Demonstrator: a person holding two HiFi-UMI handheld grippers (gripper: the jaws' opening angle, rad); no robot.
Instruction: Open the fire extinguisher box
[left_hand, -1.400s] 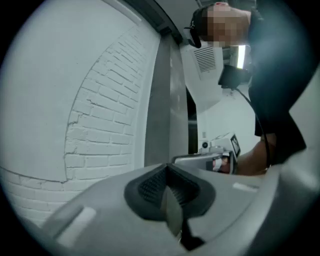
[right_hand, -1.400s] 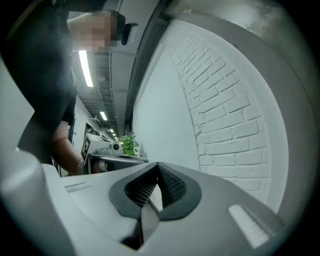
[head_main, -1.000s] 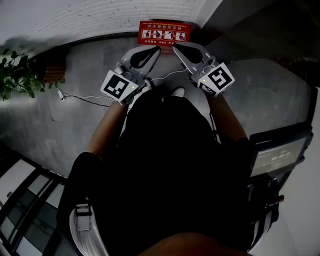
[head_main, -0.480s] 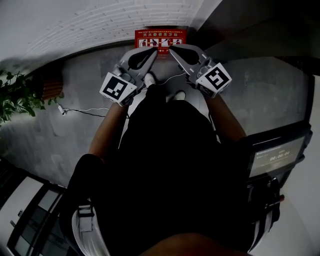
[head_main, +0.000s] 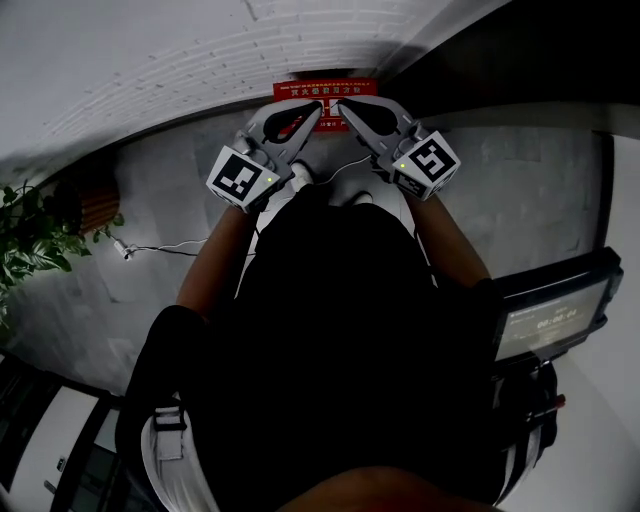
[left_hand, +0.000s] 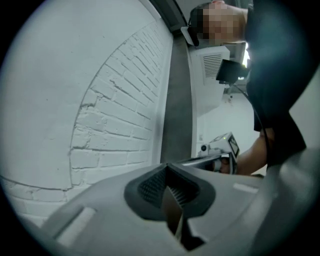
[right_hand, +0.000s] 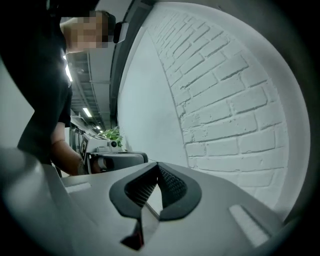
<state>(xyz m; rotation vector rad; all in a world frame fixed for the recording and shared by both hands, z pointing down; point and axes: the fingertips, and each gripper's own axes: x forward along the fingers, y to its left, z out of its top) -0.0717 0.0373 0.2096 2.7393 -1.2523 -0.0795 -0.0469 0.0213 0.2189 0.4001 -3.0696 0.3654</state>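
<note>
White-painted brick wall (head_main: 150, 50) rises ahead of both grippers, with grey concrete floor (head_main: 170, 190) spreading beneath them. At the foot of that wall sits the red rectangular fire extinguisher box (head_main: 300, 91), just beyond the two tips. Its long axis runs crosswise to them, along the wall. The left gripper (head_main: 313, 110) and the right gripper (head_main: 345, 107) slant inward so that their tips nearly meet over the middle of the box. Neither looks clearly nearer, and whether either tip touches it cannot be told. Both gripper views show brick and the opposite gripper rather than the box, so it probably lies lower than the jaws point, and the next move likely needs a downward tilt. Each gripper's ribbed dark pads are pressed together with nothing between them. White lettering and a row of pictograms cross the box's top, too small to read. Black-and-white square markers show on the left cube (head_main: 240, 175) and the right cube (head_main: 428, 162). Well behind the right gripper, a dark screen (head_main: 550, 322) shows dim, illegible digits.
</note>
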